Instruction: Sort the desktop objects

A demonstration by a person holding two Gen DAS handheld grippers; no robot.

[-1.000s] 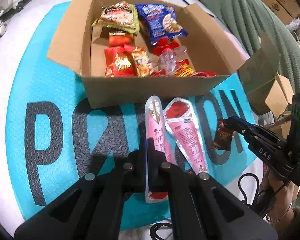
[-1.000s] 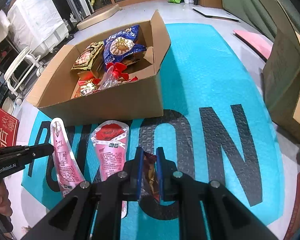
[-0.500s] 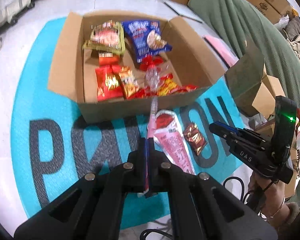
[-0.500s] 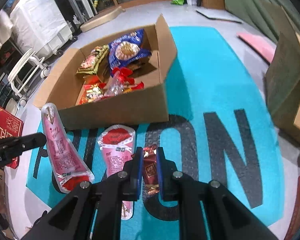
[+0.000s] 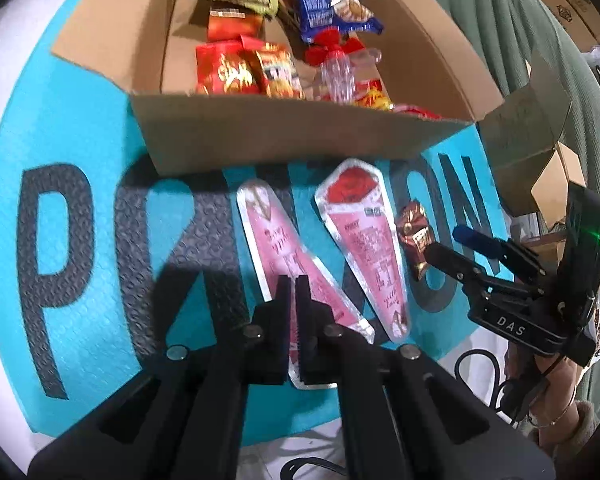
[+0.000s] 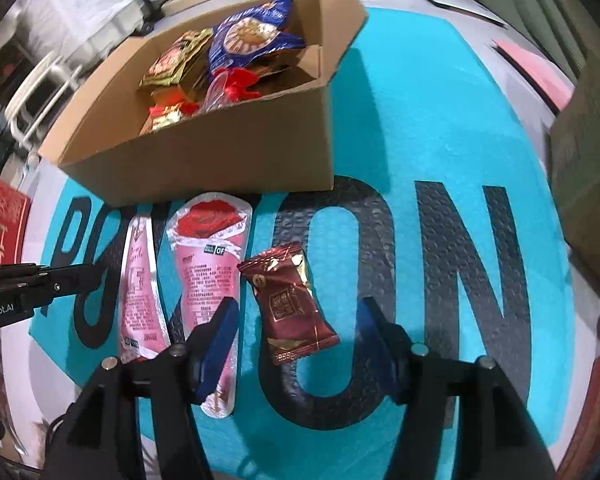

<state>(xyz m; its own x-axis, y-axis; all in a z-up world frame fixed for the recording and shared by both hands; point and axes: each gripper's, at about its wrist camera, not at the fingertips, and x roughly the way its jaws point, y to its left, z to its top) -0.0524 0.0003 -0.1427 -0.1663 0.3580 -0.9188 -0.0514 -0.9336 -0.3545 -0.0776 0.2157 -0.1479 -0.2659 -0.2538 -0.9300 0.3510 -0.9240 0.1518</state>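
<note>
Two pink pouches lie just before my cardboard box, my left gripper pinching the left one, my right gripper, jaws just opened, straddling the red candy packet beside them.

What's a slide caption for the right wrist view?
Right gripper open over a dark red snack packet lying on the teal mat.
</note>
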